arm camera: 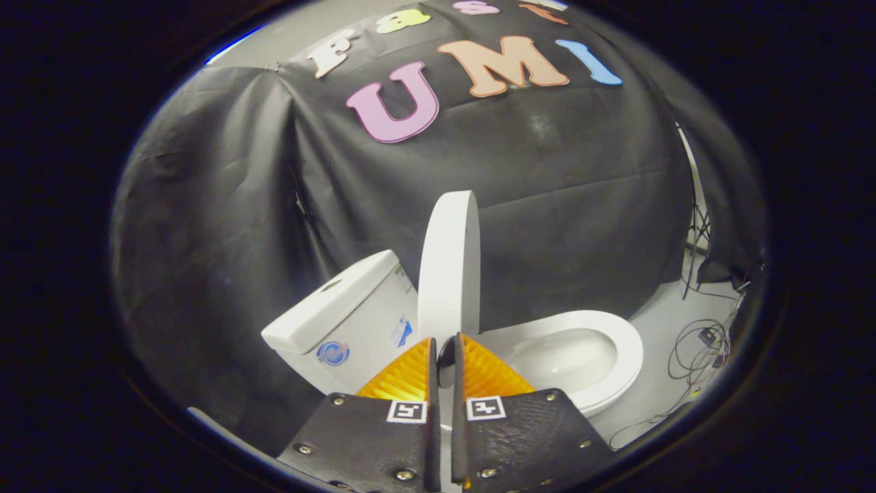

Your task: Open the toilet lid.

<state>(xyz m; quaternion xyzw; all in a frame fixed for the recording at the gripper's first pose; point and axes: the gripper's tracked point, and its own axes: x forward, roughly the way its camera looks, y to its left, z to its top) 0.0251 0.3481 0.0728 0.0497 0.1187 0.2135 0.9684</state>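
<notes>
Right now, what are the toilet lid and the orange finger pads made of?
The lid looks like smooth, glossy white plastic: thin and evenly shiny. The pads on the tongs look like ribbed orange rubber or soft plastic; hard to tell which. The tongs stand nearly closed, just before the raised lid.

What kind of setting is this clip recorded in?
Probably a staged recording booth, not a real bathroom: a toilet with its lid raised stands before a black cloth wall, loose cables lie on the floor, and the nearly closed hand-held gripper points at the lid.

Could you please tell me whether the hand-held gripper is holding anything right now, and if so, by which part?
Nothing seems held. The hand-held gripper has its fingers nearly closed on a thin empty gap, just short of the raised toilet lid, which stands upright by itself.
</notes>
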